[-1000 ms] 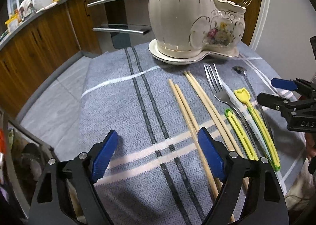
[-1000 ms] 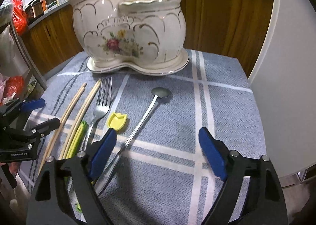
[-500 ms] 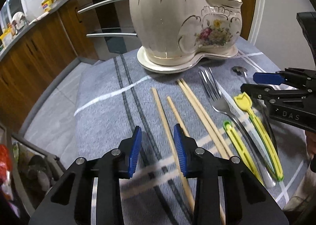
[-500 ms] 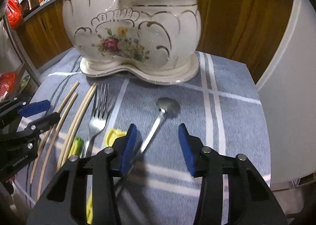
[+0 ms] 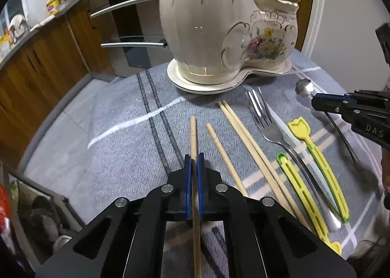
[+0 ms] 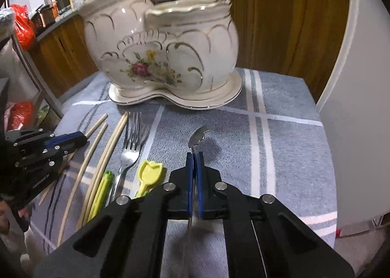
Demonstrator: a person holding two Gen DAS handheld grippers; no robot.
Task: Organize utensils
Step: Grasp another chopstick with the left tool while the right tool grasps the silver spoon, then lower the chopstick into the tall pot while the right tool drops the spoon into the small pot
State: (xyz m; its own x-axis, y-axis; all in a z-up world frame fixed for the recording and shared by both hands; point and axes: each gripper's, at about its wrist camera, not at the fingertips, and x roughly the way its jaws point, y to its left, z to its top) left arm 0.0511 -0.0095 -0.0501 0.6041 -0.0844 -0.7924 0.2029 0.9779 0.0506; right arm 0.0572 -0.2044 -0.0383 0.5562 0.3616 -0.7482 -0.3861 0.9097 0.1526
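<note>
Two-chamber ceramic holder (image 5: 219,41) at the far end of the striped cloth (image 5: 121,156), loose fork (image 5: 265,122) and chopstick pair (image 5: 243,136) lying before it. Left gripper (image 5: 193,163) clamped tight on one chopstick (image 5: 193,131); right gripper (image 6: 194,163) clamped on the spoon (image 6: 198,135) handle. Best lifted level, tipped upright over a chamber, then released

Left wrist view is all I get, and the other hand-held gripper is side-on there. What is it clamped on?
Observer: The right hand-held gripper is shut on the spoon, its bowl just past the pads.
Operator: Is that bowl off the cloth?
Observer: It looks raised, with a shadow on the cloth beside it.
Operator: Anything on the cloth beyond it?
Observer: No, only bare cloth up to the holder.
</note>
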